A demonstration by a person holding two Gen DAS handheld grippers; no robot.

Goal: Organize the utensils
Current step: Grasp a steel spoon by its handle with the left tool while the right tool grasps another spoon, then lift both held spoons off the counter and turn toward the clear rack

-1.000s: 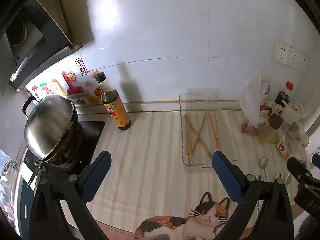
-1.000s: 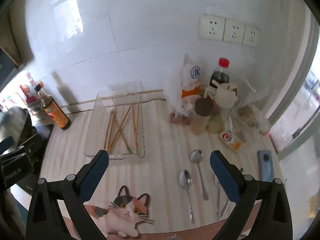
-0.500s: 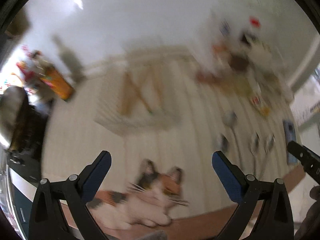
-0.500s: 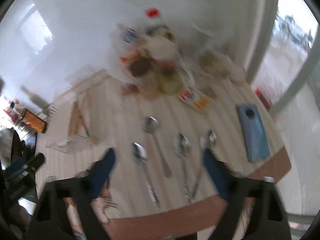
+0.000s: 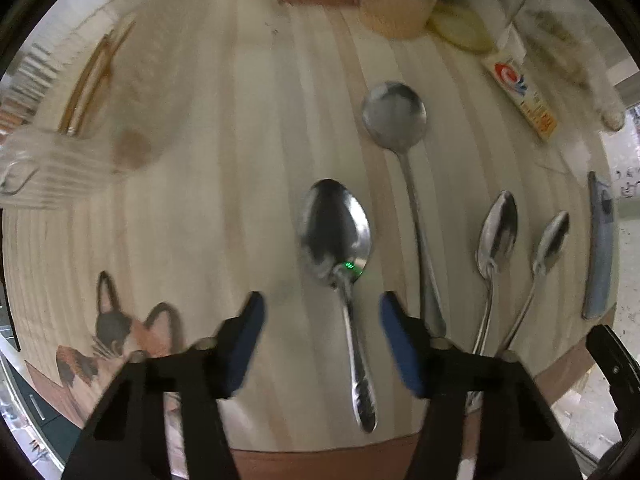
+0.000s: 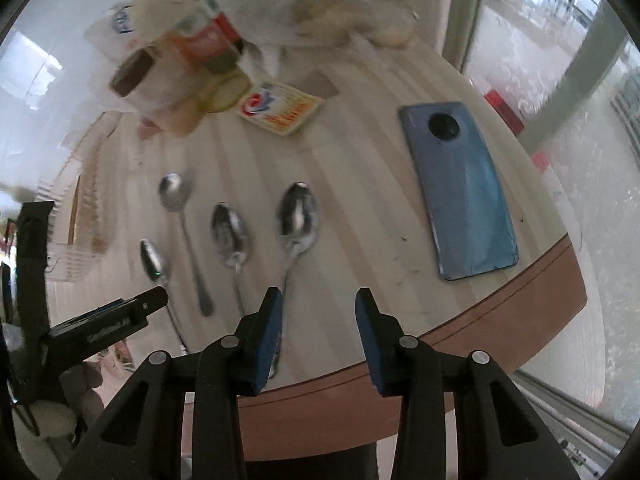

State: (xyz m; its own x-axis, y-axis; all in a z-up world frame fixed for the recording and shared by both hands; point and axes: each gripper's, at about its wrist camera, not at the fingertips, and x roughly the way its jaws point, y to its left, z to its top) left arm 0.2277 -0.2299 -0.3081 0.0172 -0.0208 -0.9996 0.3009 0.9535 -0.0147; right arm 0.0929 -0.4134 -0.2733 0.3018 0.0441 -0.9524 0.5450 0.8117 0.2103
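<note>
Two blue-padded grippers hang over the striped countertop (image 5: 208,184), jaws just closing yet gripping nothing. Left gripper (image 5: 320,312), half open, straddles the handle of a large steel spoon (image 5: 340,248) near the front edge. Right gripper (image 6: 318,314), half open, sits just beside the rightmost steel spoon (image 6: 298,224). Farther right lies a blue phone (image 6: 460,196).

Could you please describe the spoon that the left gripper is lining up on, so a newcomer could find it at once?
On the striped counter, four spoons lie in a row between the clear tray and the blue phone. It is the spoon nearest the tray, its handle between the left gripper's open jaws.
</note>
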